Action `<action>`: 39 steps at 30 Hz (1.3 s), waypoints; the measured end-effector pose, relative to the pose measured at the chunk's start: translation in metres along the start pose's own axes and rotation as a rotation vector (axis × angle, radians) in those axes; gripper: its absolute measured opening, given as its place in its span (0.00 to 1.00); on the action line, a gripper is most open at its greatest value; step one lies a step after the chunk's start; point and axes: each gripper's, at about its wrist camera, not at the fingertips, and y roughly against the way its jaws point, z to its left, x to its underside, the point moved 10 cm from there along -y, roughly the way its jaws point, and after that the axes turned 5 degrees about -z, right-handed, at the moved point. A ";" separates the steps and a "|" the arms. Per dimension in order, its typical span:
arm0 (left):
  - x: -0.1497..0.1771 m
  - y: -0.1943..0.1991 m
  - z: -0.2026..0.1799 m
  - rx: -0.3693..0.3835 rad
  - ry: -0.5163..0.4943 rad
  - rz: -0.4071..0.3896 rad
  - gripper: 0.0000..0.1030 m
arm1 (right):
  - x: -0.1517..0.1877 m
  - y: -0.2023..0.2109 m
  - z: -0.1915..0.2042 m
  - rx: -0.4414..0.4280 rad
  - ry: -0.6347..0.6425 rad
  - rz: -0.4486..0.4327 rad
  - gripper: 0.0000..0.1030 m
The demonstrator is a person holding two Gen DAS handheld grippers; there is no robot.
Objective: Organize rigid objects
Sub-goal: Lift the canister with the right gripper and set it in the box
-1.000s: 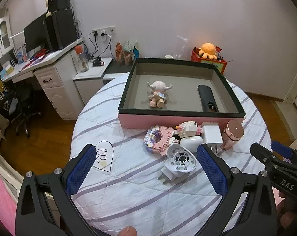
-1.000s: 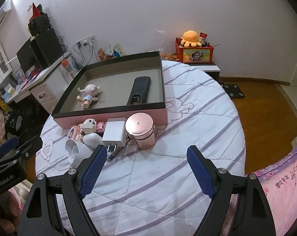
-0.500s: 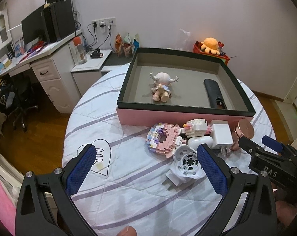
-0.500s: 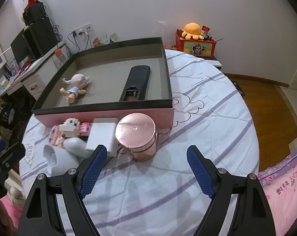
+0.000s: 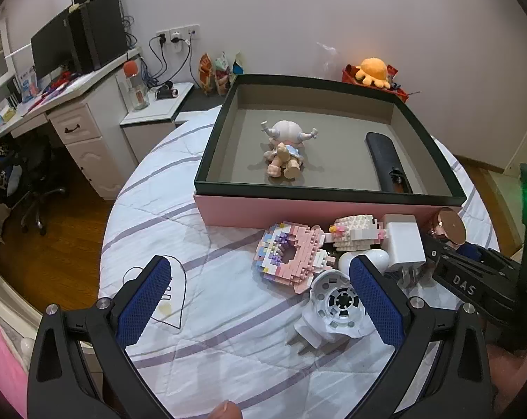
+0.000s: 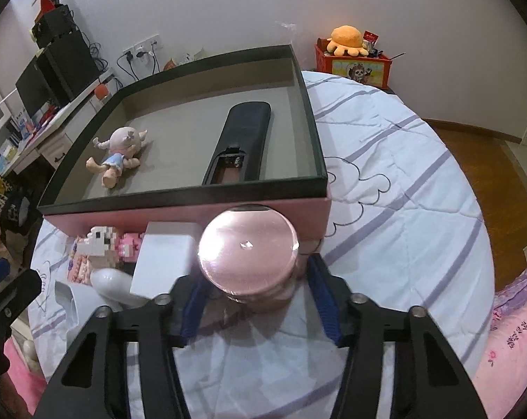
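Right hand-held gripper (image 6: 256, 300) around pink jar (image 6: 248, 249)

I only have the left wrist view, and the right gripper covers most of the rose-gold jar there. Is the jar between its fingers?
Observer: Yes. In the right wrist view the rose-gold jar stands between the fingers of the right gripper, which have just been closing. The lid hides whether they touch it.
Operator: What lies right of the jar?
Observer: A cloud-shaped outline printed on the cloth, beside the corner of the box.
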 end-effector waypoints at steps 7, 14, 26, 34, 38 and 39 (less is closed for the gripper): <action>-0.001 0.001 -0.001 0.000 -0.001 -0.006 1.00 | 0.001 0.000 -0.002 -0.010 -0.023 -0.015 0.48; -0.005 0.007 -0.004 0.007 -0.004 -0.024 1.00 | -0.001 0.022 -0.004 -0.011 -0.018 -0.035 0.48; -0.046 0.021 0.007 -0.006 0.005 -0.118 1.00 | -0.037 0.068 0.023 -0.041 0.059 -0.121 0.48; -0.085 -0.004 0.024 -0.044 0.018 -0.157 1.00 | -0.079 0.043 0.057 -0.071 0.140 -0.123 0.48; -0.093 -0.032 0.035 -0.062 0.036 -0.138 1.00 | -0.094 0.006 0.068 -0.080 0.165 -0.077 0.48; -0.093 -0.040 0.038 -0.065 0.043 -0.128 1.00 | -0.096 -0.003 0.070 -0.083 0.170 -0.066 0.48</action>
